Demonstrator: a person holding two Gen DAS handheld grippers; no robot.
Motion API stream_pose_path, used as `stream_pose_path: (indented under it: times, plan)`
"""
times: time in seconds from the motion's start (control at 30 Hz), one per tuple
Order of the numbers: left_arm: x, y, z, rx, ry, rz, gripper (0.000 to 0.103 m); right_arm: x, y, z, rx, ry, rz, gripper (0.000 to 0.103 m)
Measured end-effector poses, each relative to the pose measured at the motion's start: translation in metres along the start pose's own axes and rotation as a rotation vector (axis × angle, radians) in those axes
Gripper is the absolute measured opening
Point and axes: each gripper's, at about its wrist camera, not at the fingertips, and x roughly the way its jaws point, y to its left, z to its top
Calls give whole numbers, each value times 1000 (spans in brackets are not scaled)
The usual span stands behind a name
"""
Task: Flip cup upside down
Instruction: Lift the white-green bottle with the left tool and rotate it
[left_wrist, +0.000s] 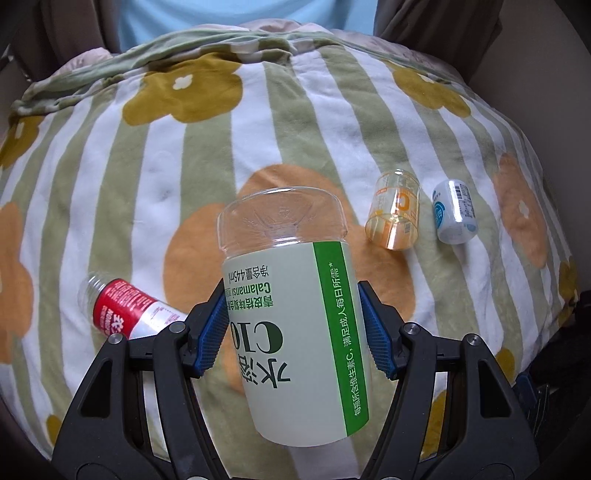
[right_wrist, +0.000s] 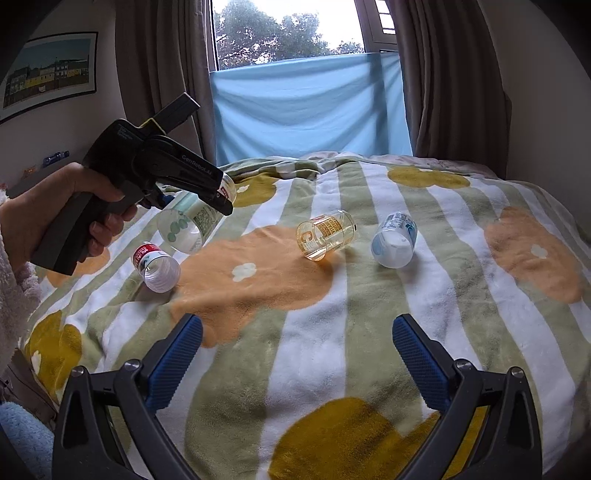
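Observation:
My left gripper (left_wrist: 293, 326) is shut on a clear plastic cup with a pale green label (left_wrist: 299, 332). I hold it above the blanket, its closed base pointing away from me. In the right wrist view the same cup (right_wrist: 188, 225) hangs tilted in the left gripper (right_wrist: 207, 195), open mouth toward the camera. My right gripper (right_wrist: 297, 363) is open and empty, low over the near part of the bed.
A striped flower blanket (right_wrist: 332, 314) covers the bed. On it lie a red-labelled cup (right_wrist: 157, 267), an orange clear cup (right_wrist: 325, 238) and a white-blue cup (right_wrist: 395, 243); they also show in the left wrist view: red (left_wrist: 125, 308), orange (left_wrist: 395, 210), white-blue (left_wrist: 454, 210). Curtains and window stand behind.

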Motion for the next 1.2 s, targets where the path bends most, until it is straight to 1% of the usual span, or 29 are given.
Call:
stream_pose_path:
  times: [0.07,0.17,0.27,0.4,0.5,0.67,0.73,0.77,0.8,0.83,0.87,0.9,1.1,1.2]
  plan:
    - [-6,0,-19,10,17,-3,63,-6,0,1,6,-11,5,103]
    - [-5,-1,-47,18,62,-16,63,-15,1,2,7,-21,7,103]
    - [5,-2,-72,24,106,-17,63,-22,2,4,2,-27,1,103]
    - [26,-2,-97,21,154,-15,63,-29,4,4,-4,-33,-2,103]
    - [37,-5,-109,37,170,-3,63,-34,7,4,-16,-37,-6,103]
    - [49,-8,-118,53,180,8,63,-38,8,3,-23,-35,-8,103]
    - [53,-8,-119,60,185,31,65,-41,9,2,-23,-31,-11,103]
    - [55,-8,-120,63,185,45,67,-42,9,2,-24,-31,-13,103]
    - [56,-8,-120,68,187,60,76,-45,9,2,-26,-32,-15,103]
    - [56,-7,-121,73,184,74,83,-47,10,3,-28,-33,-17,103]
    - [54,-7,-122,78,173,79,94,-50,9,3,-30,-36,-18,103]
    - [50,-7,-122,83,160,77,98,-52,9,4,-30,-38,-19,103]
    - [20,-10,-130,92,114,72,98,-68,7,12,-23,-45,-16,103]
    - [-4,-9,-136,83,74,53,98,-76,4,21,1,-46,19,103]
